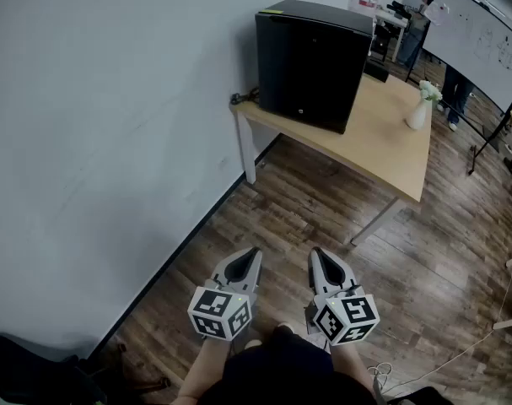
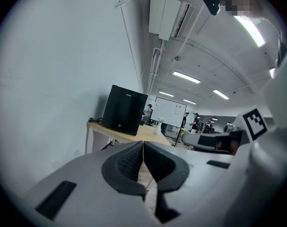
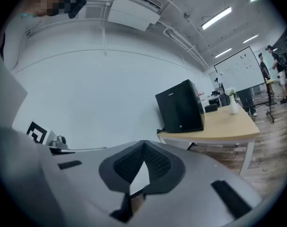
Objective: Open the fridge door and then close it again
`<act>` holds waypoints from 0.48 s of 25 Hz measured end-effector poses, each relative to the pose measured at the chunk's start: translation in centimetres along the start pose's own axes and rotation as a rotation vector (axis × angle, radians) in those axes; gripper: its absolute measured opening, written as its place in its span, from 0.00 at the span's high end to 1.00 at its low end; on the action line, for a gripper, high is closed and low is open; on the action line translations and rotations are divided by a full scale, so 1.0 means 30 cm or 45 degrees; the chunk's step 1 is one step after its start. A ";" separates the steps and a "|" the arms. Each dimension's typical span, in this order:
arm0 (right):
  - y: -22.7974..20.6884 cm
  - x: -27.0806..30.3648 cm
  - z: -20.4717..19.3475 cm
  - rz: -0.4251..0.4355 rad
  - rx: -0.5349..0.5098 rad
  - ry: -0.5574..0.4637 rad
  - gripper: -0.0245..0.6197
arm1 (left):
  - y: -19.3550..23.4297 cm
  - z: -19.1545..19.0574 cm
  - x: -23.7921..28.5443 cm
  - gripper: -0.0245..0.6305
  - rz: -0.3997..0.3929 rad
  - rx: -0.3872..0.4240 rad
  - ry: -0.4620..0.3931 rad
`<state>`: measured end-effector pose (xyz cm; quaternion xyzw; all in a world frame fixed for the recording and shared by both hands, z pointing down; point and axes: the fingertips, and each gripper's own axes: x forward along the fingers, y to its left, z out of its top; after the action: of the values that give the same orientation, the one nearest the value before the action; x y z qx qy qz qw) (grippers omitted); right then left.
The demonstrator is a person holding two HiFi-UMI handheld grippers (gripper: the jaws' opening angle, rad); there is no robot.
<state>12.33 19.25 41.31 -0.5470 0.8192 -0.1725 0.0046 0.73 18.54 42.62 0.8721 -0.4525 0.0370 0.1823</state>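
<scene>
A small black fridge (image 1: 310,62) stands on the left end of a wooden table (image 1: 382,146) against the white wall, its door closed. It shows far ahead in the left gripper view as the fridge (image 2: 124,110) and in the right gripper view as the fridge (image 3: 181,107). My left gripper (image 1: 254,252) and right gripper (image 1: 316,253) are held side by side low in the head view, well short of the table, over the wood floor. Both are shut with nothing between their tips. The left gripper (image 2: 143,143) and right gripper (image 3: 143,143) point toward the fridge.
A white vase with flowers (image 1: 421,108) stands on the table's right part. A whiteboard (image 1: 479,36) and people (image 1: 424,11) are beyond the table. The white wall (image 1: 95,142) runs along the left. A dark bag (image 1: 28,369) lies on the floor at lower left.
</scene>
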 end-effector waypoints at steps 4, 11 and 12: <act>0.121 -0.062 -0.052 0.027 0.046 0.007 0.98 | 0.008 -0.031 -0.135 0.95 0.008 -0.014 0.000; 0.239 -0.155 -0.116 -0.013 0.059 0.009 0.98 | 0.002 -0.106 -0.278 0.95 -0.015 -0.054 0.020; 0.248 -0.166 -0.127 -0.024 0.053 0.015 0.98 | -0.004 -0.114 -0.292 0.95 -0.022 -0.048 0.024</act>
<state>6.94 27.33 41.86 -0.5534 0.8102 -0.1927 0.0094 -3.97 26.61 43.77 0.8720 -0.4439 0.0349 0.2034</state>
